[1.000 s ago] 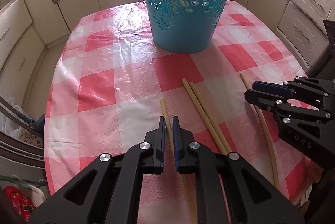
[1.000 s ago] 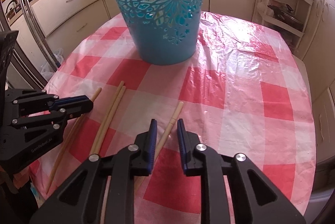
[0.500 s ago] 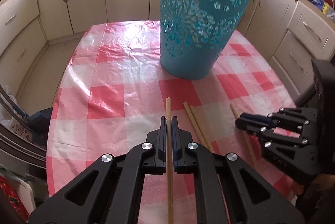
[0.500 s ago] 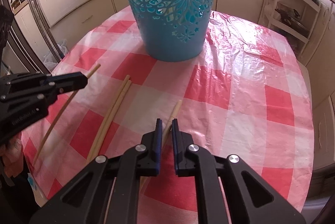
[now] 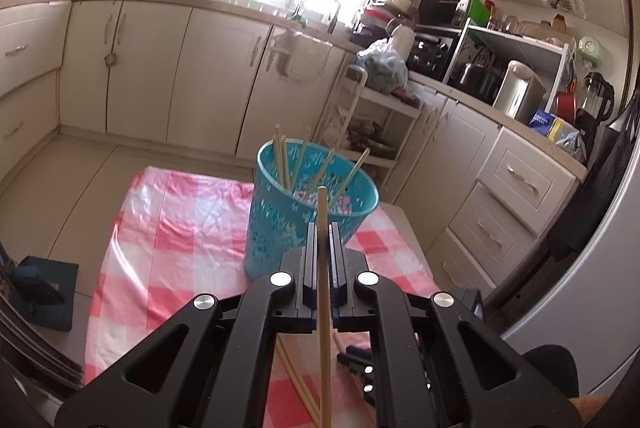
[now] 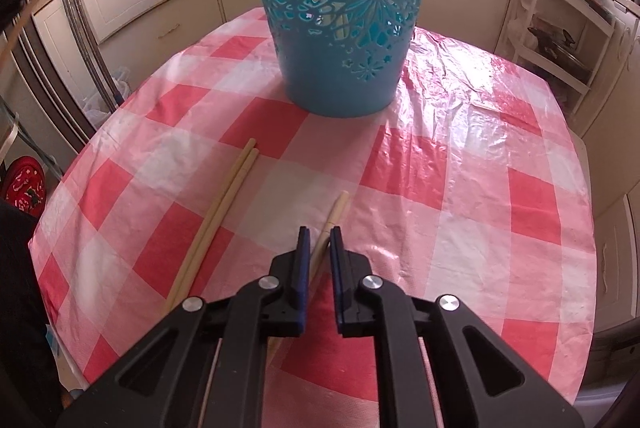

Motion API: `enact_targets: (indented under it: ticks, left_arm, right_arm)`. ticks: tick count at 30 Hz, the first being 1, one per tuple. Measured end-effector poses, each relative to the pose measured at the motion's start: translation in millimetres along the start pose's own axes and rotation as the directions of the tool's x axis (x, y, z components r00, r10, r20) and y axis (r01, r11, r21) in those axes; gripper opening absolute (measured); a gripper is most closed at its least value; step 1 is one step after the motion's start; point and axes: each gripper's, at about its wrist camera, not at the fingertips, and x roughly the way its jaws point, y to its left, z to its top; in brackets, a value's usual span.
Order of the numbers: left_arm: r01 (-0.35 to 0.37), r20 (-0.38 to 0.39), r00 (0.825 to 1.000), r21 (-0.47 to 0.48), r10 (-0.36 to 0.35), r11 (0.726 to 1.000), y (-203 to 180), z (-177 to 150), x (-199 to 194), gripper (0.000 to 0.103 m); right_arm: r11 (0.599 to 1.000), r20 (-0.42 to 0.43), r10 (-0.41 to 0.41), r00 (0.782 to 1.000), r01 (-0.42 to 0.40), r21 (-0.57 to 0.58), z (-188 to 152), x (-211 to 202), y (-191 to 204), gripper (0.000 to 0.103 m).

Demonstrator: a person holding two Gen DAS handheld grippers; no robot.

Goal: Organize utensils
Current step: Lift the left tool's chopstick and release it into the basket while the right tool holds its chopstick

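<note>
bamboo first: the left gripper is clamped on one chopstick, lifted well above the table, its tip pointing at 12 o'clock toward the basket. low over the cloth, the right gripper straddles a second stick that lies flat, running toward 1 o'clock; its jaws stand a little apart on either side of the stick, and whether the pads touch it i cannot tell. a pair lies side by side at 10 o'clock of that gripper, untouched. beyond, at 12 o'clock, the teal basket stands upright on the cloth, and in the left view several sticks already lean inside it. the step in hand looks like carrying the left stick to the basket while the right takes its own. next, i judge, the left must bring the tip over the rim, tilt it down and let go; the right must close fully before lifting, or the stick may roll away.
</note>
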Motion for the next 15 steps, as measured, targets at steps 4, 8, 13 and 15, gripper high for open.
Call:
enact_targets:
  ticks: [4, 8, 13, 15]
  left_arm:
    - [0.016, 0.084, 0.996, 0.002, -0.017, 1.0, -12, 40, 2, 0.005]
    - [0.013, 0.19, 0.982, 0.001, -0.013, 1.0, -24, 83, 11, 0.005]
    - [-0.009, 0.281, 0.96, -0.014, 0.012, 1.0, -33, 123, 35, 0.005]
    - [-0.024, 0.301, 0.953, -0.017, 0.028, 1.0, -35, 132, 49, 0.005]
  right_arm:
    - [1.0, 0.001, -0.002, 1.0, 0.002, 0.002, 0, 0, 0, 0.012]
    - [1.0, 0.003, -0.003, 1.0, 0.003, -0.002, 0, 0, 0, 0.012]
    - [1.0, 0.009, -0.003, 1.0, 0.003, -0.014, 0, -1, 2, 0.012]
    - [1.0, 0.012, 0.002, 1.0, -0.001, -0.015, 0, -1, 2, 0.012]
